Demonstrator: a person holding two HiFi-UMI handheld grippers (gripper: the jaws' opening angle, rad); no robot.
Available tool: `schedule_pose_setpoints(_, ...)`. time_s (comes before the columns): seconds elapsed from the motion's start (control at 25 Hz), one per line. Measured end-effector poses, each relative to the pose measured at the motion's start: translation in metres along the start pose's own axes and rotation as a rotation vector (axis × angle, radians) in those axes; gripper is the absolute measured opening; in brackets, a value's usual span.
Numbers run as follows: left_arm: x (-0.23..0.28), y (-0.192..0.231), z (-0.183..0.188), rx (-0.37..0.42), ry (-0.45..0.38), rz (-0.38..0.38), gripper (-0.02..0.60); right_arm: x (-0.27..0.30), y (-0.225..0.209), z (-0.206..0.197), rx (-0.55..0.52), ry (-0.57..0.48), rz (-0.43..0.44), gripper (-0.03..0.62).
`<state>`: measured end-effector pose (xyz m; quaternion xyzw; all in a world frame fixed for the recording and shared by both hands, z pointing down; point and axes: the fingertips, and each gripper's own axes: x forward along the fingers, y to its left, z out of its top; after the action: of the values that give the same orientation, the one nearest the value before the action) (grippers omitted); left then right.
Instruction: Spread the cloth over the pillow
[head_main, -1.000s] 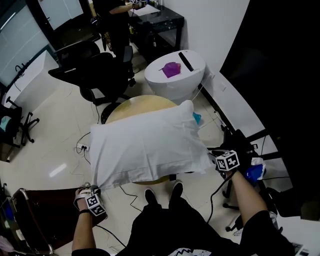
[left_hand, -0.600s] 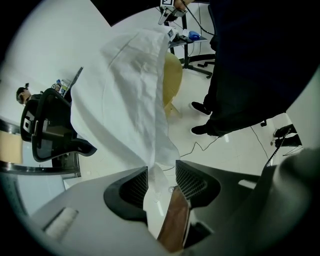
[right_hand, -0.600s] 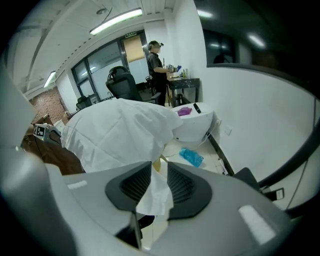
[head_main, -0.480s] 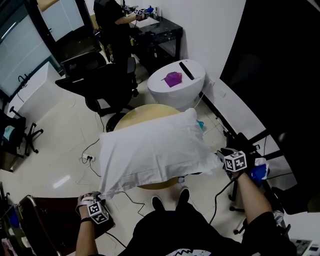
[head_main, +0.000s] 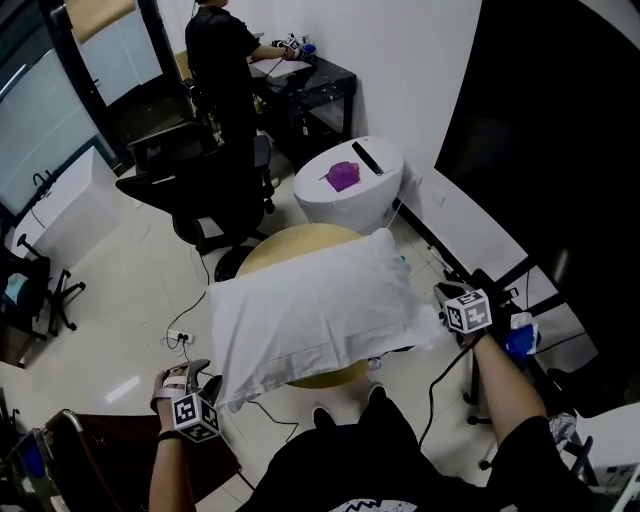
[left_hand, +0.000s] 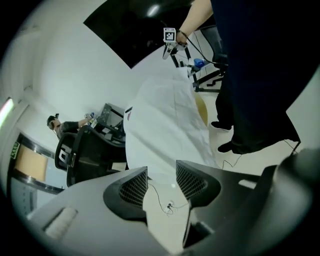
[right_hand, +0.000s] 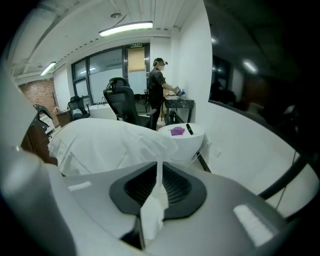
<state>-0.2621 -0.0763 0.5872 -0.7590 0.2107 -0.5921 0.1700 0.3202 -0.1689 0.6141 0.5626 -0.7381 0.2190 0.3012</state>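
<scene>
A white cloth (head_main: 310, 310) lies spread over the pillow on a round yellow table (head_main: 290, 240). My left gripper (head_main: 190, 374) hangs just off the cloth's near-left corner; its jaws have just been opening and stand open with nothing between them (left_hand: 161, 182), the cloth (left_hand: 165, 120) stretching away ahead. My right gripper (head_main: 442, 302) is at the near-right corner. Its jaws have just been closing and are shut (right_hand: 159, 180) on a pinched strip of the cloth (right_hand: 110, 142). From the left gripper view, the right gripper (left_hand: 170, 47) shows at the cloth's far end.
A white round stand (head_main: 380, 190) with a purple object (head_main: 342, 176) is behind the table. A person in black (head_main: 225, 60) stands at a dark desk (head_main: 320, 85). A black office chair (head_main: 170, 180) is at the left. Cables trail on the floor (head_main: 190, 335).
The left gripper has let go of the near-left corner, opened and risen beside it. The right gripper has lifted with the near-right corner. The view has tilted up toward the room.
</scene>
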Motion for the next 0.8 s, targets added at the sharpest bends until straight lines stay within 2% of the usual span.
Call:
schedule_pose_setpoints(0.16, 0.004, 0.028, 0.057, 0.027, -0.085, -0.01, 0.167, 0.002, 0.001, 0.026, -0.03, -0.027, 0.015, 0.043)
schedule_pose_setpoints(0.32, 0.017, 0.051, 0.114, 0.011, -0.168, -0.019, 0.167, 0.013, -0.001, 0.054, -0.068, -0.061, 0.071, 0.048)
schedule_pose_setpoints(0.48, 0.038, 0.066, 0.177, -0.04, -0.239, -0.034, 0.167, 0.031, -0.002, 0.072, -0.133, -0.065, 0.18, 0.117)
schedule_pose_setpoints(0.64, 0.062, 0.07, 0.237, -0.056, -0.28, -0.078, 0.167, 0.061, -0.008, 0.074, -0.202, -0.013, 0.291, 0.127)
schedule_pose_setpoints(0.8, 0.09, 0.062, 0.288, -0.048, -0.294, -0.135, 0.167, 0.101, -0.017, 0.057, -0.278, 0.085, 0.4, 0.127)
